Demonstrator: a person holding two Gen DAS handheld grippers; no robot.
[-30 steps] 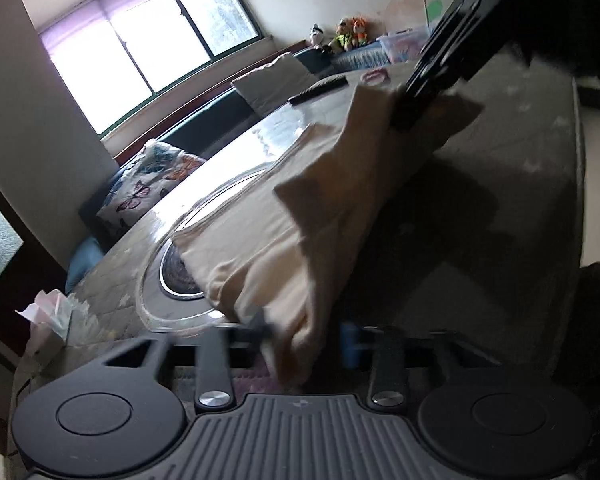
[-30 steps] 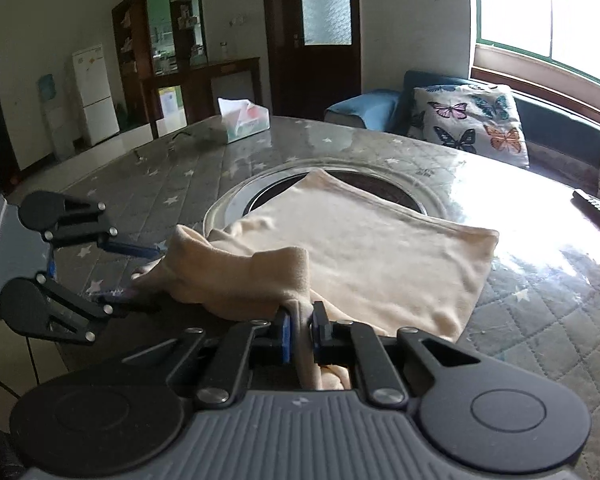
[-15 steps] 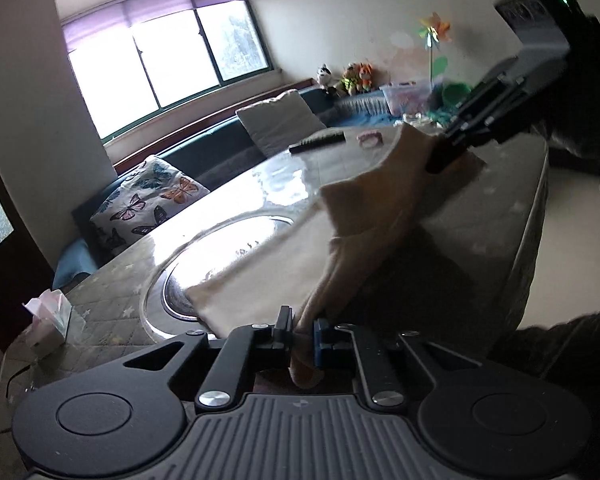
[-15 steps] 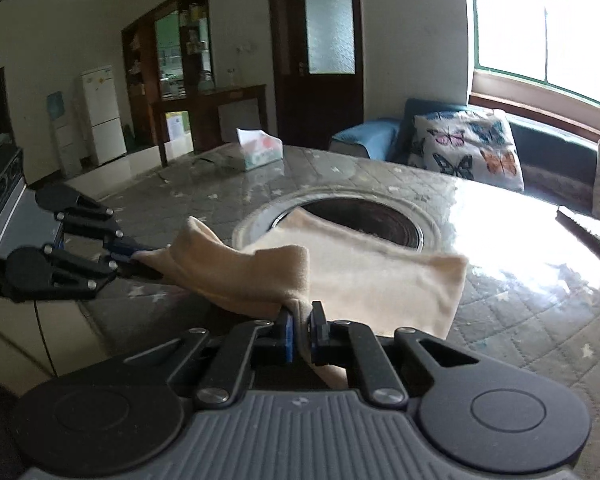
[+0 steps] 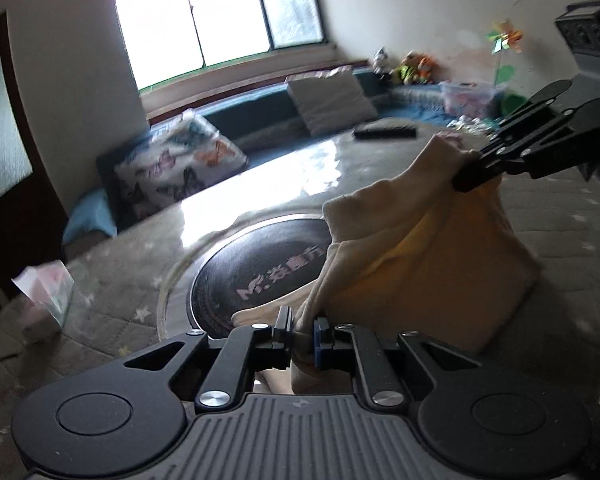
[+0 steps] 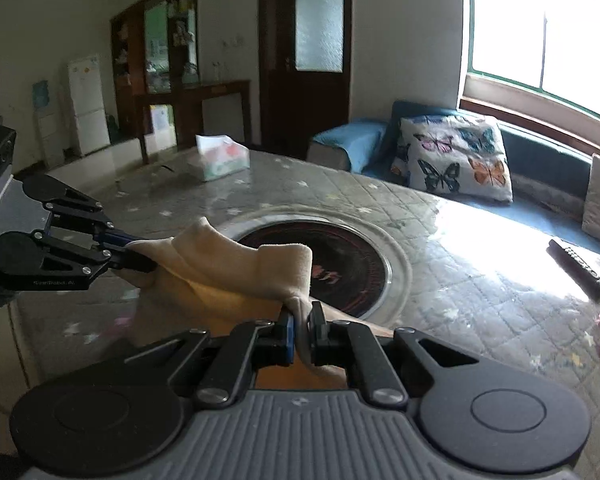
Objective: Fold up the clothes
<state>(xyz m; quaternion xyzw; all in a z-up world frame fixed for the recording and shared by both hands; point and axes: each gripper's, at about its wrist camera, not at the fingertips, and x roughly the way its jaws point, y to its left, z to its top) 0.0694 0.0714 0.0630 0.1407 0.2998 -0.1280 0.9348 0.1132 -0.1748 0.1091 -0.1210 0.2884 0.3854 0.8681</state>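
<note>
Cream garment between both tools

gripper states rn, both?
Left gripper: shut on the beige cloth.
Right gripper: shut on the same beige cloth, which hangs between the two.

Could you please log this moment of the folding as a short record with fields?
garment: beige cloth, lifted and hanging between both claws
left claw: shut on one cloth edge
right claw: shut on the other edge
table: quilted cover, round dark inset at centre
other items: tissue box, remote
</note>
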